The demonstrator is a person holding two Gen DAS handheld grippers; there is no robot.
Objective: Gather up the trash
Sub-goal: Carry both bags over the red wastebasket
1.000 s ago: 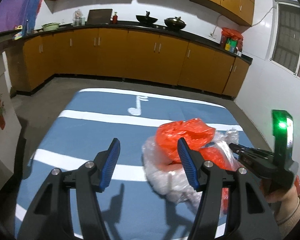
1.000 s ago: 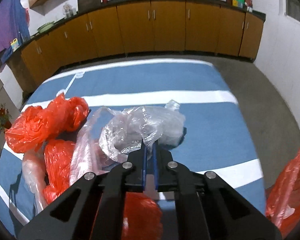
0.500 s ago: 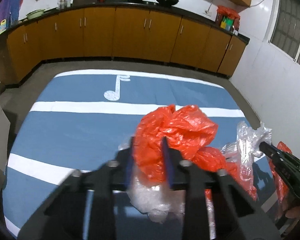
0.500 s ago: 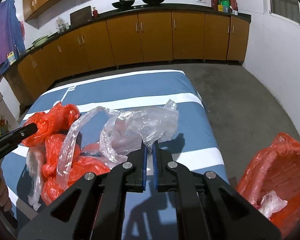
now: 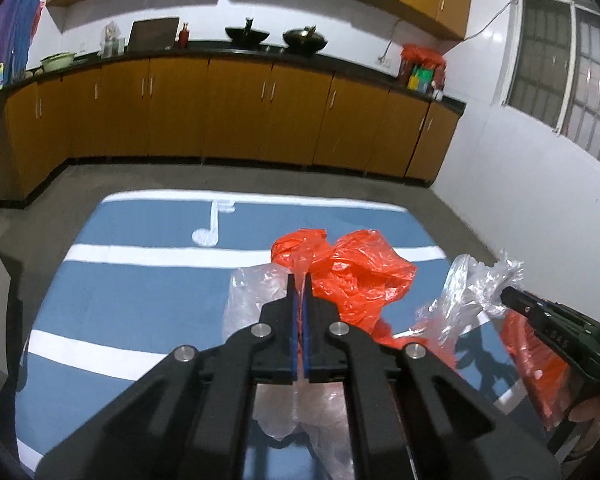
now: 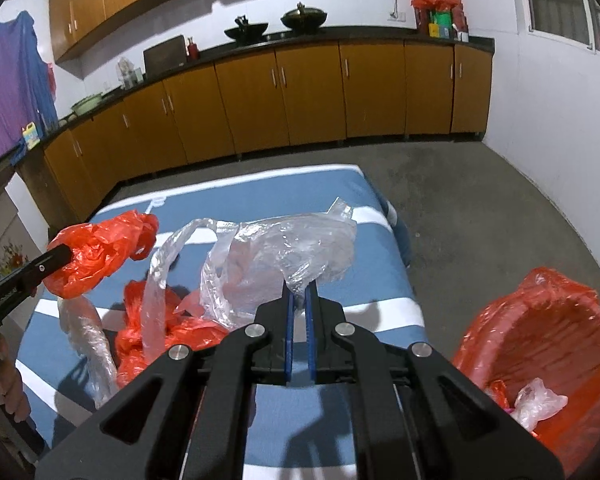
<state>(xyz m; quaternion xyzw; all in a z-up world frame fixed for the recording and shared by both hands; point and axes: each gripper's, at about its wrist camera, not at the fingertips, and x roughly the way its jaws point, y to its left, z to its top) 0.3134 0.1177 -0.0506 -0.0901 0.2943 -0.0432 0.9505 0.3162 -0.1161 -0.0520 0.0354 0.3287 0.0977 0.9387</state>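
Note:
My left gripper point(image 5: 299, 280) is shut on a crumpled red plastic bag point(image 5: 356, 276) and holds it above the blue striped table point(image 5: 140, 300); a clear bag point(image 5: 256, 292) hangs beside it. In the right wrist view the same red bag point(image 6: 96, 256) sits at the left gripper's tip point(image 6: 62, 256). My right gripper point(image 6: 299, 290) is shut on a clear plastic bag point(image 6: 284, 252), lifted off the table point(image 6: 380, 316). More red and clear bags point(image 6: 160, 336) lie heaped below. The right gripper point(image 5: 508, 294) also shows at the right edge of the left wrist view.
A bin lined with a red bag point(image 6: 540, 344) stands on the floor right of the table, with scraps inside. Orange cabinets point(image 5: 240, 112) under a black counter run along the far wall. A white wall with a window point(image 5: 560, 64) is to the right.
The left gripper's jaws closed on the red bag and lifted it. The right gripper rose and swung right with the clear bag, bringing the red-lined bin into view.

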